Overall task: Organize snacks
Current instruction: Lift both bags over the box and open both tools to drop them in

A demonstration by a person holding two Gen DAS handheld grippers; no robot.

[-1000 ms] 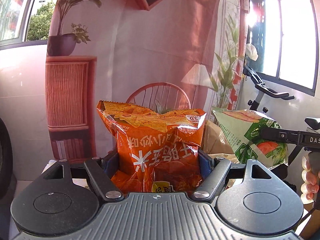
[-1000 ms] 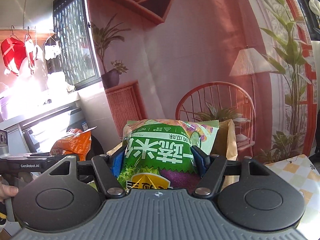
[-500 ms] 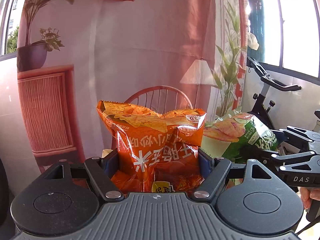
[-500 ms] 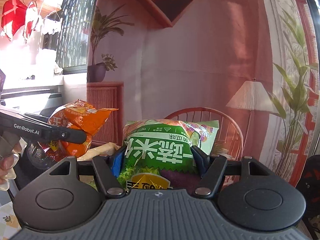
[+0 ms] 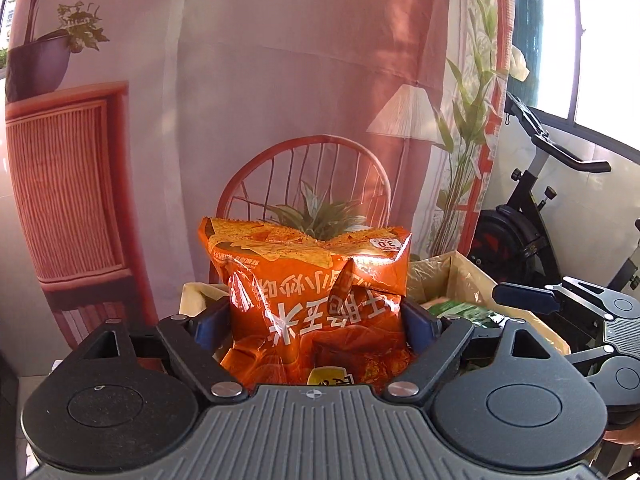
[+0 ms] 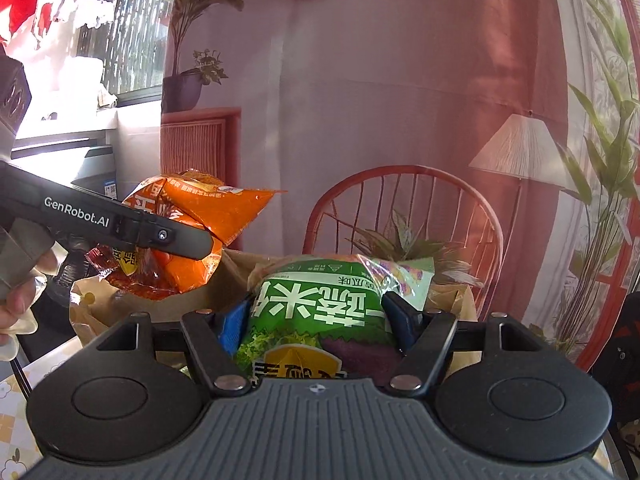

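My left gripper [image 5: 316,320] is shut on an orange snack bag [image 5: 312,292] and holds it upright in the air over a brown paper bag [image 5: 460,276]. My right gripper [image 6: 316,316] is shut on a green snack bag [image 6: 320,300] and holds it low at the mouth of the same paper bag [image 6: 236,276]. In the right wrist view the left gripper [image 6: 152,236] and its orange bag [image 6: 192,216] hang at the left above the paper bag's rim. In the left wrist view the right gripper [image 5: 560,308] is at the right, with a bit of green bag [image 5: 460,312] below it.
A printed backdrop with a chair, lamp and plants hangs close behind the paper bag. An exercise bike [image 5: 532,216] stands at the right. A checked tablecloth [image 6: 16,396] covers the table under the bag. A window [image 6: 100,32] is at the left.
Both grippers have moved closer to the paper bag with their snack bags. The green bag has dropped down to the bag's opening, and the orange bag has come in above the bag's left rim.
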